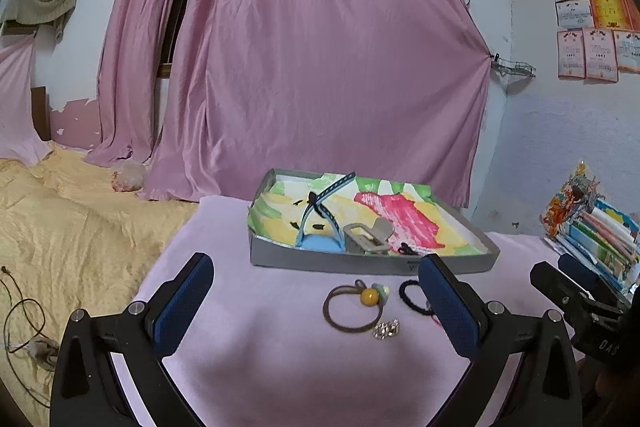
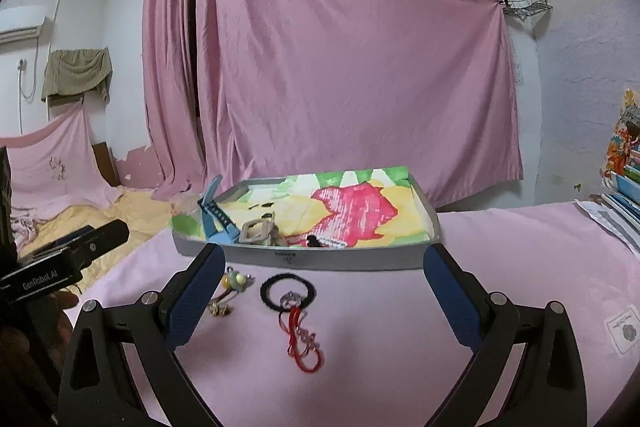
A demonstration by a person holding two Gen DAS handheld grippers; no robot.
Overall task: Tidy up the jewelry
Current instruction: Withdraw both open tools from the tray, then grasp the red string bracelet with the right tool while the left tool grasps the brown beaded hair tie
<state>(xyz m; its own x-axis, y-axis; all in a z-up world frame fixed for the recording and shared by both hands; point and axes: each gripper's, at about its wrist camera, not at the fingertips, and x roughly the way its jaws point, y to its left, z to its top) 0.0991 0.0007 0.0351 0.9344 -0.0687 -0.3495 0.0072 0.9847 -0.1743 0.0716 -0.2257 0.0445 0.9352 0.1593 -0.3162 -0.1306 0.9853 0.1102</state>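
A shallow grey box (image 1: 360, 261) (image 2: 328, 261) lined with bright painted paper stands on the pink cloth. It holds a blue watch strap (image 1: 320, 211) (image 2: 214, 217), a grey hair claw (image 1: 366, 237) (image 2: 258, 231) and small dark clips. In front of it lie a brown hair tie with a yellow bead (image 1: 352, 307), a small silver piece (image 1: 386, 329), a black hair tie (image 2: 287, 291) (image 1: 410, 293) and a red cord bracelet (image 2: 302, 341). My left gripper (image 1: 320, 291) is open and empty above the brown tie. My right gripper (image 2: 324, 279) is open and empty above the black tie.
A stack of books and booklets (image 1: 600, 235) sits at the right edge of the table. A bed with a yellow cover (image 1: 72, 227) lies to the left. A pink curtain (image 1: 328, 67) hangs behind the box. A paper tag (image 2: 626, 329) lies at the right.
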